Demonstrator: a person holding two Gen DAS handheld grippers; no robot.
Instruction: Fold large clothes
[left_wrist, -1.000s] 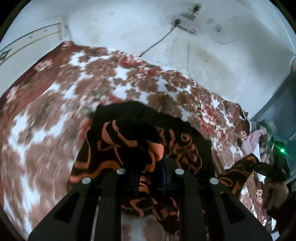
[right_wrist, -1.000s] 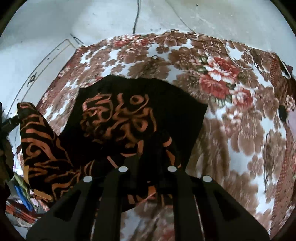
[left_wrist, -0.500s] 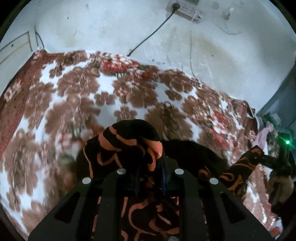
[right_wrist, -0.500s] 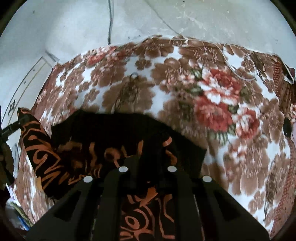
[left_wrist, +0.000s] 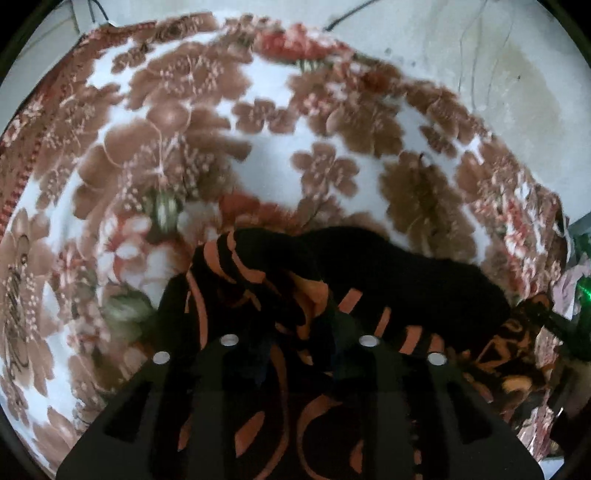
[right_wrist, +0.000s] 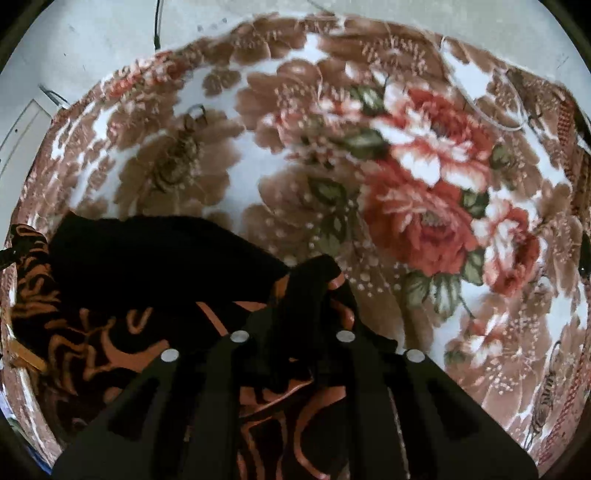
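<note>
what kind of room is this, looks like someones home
Probably a bedroom in a home: a plush floral blanket in brown, red and white covers a bed-like surface against a bare, stained whitish wall, with a black cable running down it.

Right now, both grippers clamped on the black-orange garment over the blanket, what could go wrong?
1. The left gripper holds a thick wad of the garment; layers may slip out unevenly.
2. The right gripper grips a thinner bunch, so the fold edge could skew.
3. Dragging could rumple the floral blanket.
</note>
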